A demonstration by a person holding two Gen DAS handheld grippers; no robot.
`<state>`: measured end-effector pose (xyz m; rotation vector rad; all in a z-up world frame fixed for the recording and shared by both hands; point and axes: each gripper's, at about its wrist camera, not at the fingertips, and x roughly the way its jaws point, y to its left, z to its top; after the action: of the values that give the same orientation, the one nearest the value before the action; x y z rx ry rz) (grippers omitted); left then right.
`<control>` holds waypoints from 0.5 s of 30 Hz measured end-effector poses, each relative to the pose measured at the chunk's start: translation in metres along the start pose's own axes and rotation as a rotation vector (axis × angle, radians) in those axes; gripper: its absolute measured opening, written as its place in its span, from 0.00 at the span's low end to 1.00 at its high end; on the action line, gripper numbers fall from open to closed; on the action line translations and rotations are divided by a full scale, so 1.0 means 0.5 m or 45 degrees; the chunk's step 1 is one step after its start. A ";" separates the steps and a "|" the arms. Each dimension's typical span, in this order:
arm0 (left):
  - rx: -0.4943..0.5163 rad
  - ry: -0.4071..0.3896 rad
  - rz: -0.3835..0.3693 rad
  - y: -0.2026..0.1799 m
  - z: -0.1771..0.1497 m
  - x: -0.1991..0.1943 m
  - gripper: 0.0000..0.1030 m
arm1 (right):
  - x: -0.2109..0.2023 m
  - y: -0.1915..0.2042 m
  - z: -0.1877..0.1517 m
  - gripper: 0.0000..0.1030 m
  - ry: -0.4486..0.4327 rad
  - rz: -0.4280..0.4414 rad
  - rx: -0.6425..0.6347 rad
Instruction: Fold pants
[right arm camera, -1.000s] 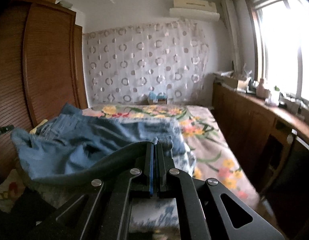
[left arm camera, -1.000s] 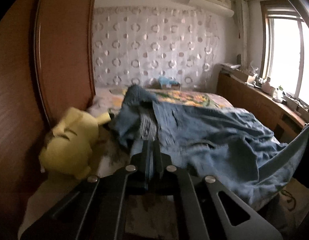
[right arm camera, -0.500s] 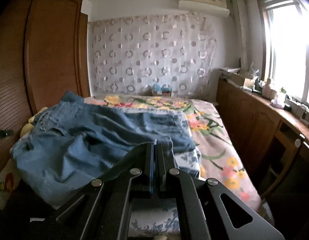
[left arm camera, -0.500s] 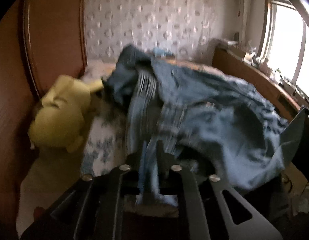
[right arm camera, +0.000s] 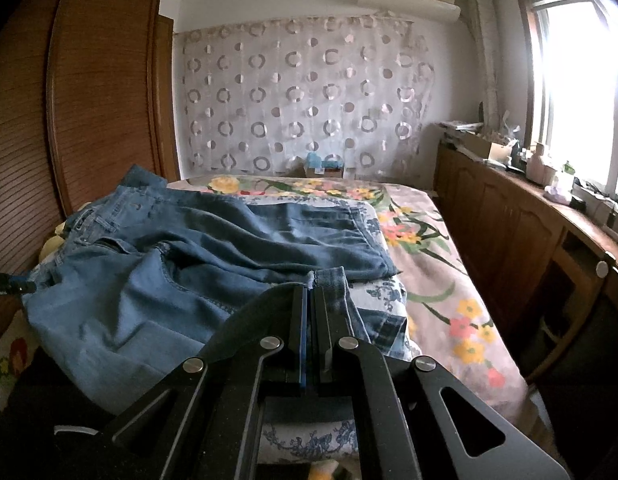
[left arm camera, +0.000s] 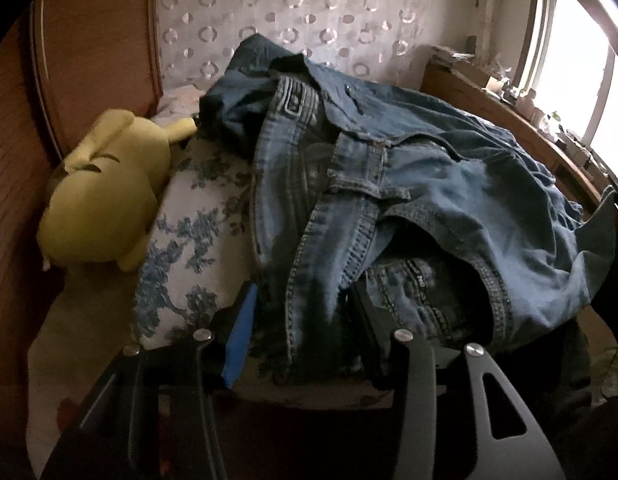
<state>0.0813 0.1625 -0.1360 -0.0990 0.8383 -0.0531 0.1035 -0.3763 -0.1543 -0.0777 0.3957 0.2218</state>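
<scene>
**Jeans on the bed, one claw parted, one clamped**

The left claw [left arm camera: 301, 312] stands parted, its jaws having just been opening; a strip of the jeans [left arm camera: 409, 184] lies between the fingers, and the blue pad [left arm camera: 239, 340] does not press on it. Ahead of this claw the denim is heaped with the waistband up front. To its left sit a blue-flowered pillow [left arm camera: 193, 224] and, beyond that, a yellow plush toy [left arm camera: 105, 192].

The right claw [right arm camera: 310, 300] is closed, pinching a hem of the jeans [right arm camera: 197, 256] at its tips. The legs spread ahead and to its left over the bed [right arm camera: 429, 264], with the flowered sheet bare to the right.
</scene>
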 end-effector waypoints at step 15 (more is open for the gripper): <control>0.063 -0.159 0.009 -0.029 0.025 -0.076 0.11 | -0.023 -0.012 -0.001 0.01 -0.061 -0.011 0.020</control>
<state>0.0653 0.1523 -0.0982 -0.0520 0.7120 -0.0606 0.0945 -0.3844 -0.1501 -0.0584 0.3494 0.2119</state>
